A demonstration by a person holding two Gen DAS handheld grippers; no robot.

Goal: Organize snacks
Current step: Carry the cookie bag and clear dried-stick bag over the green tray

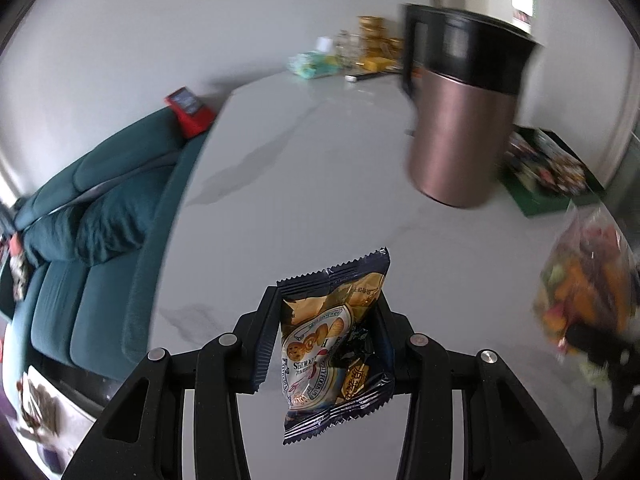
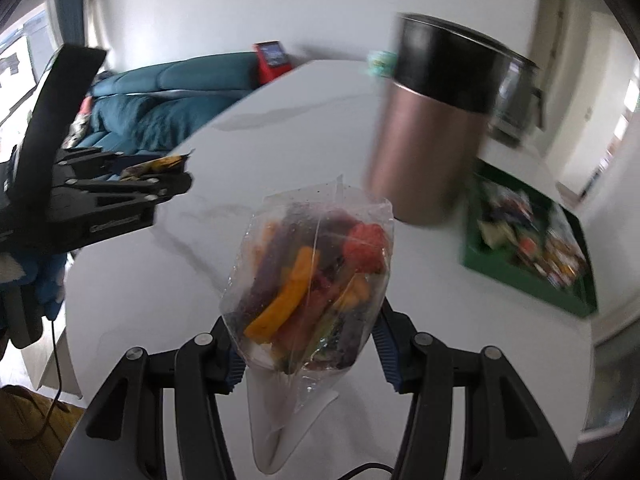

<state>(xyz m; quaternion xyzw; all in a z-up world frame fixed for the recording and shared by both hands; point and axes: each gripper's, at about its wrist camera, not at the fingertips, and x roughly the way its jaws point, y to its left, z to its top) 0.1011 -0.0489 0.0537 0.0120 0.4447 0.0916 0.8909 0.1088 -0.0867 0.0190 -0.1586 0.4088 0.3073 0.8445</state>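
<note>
My left gripper (image 1: 326,298) is shut on a dark blue and gold cookie packet (image 1: 332,344), held upright above the white marble table (image 1: 312,168). My right gripper (image 2: 306,320) is shut on a clear bag of colourful dried vegetable chips (image 2: 312,276), also held above the table. In the left wrist view that bag (image 1: 584,280) shows blurred at the right edge. In the right wrist view the left gripper (image 2: 176,180) sits at the left with the packet's edge (image 2: 156,165) between its fingers. A green box (image 2: 528,276) filled with several snack packs lies on the table to the right, also in the left wrist view (image 1: 536,204).
A tall rose-gold canister with a black top (image 1: 464,120) (image 2: 432,128) stands on the table between the grippers and the green box. A teal sofa (image 1: 100,220) runs along the table's left edge. Jars and packets (image 1: 360,56) crowd the table's far end. A red device (image 1: 188,110) rests on the sofa back.
</note>
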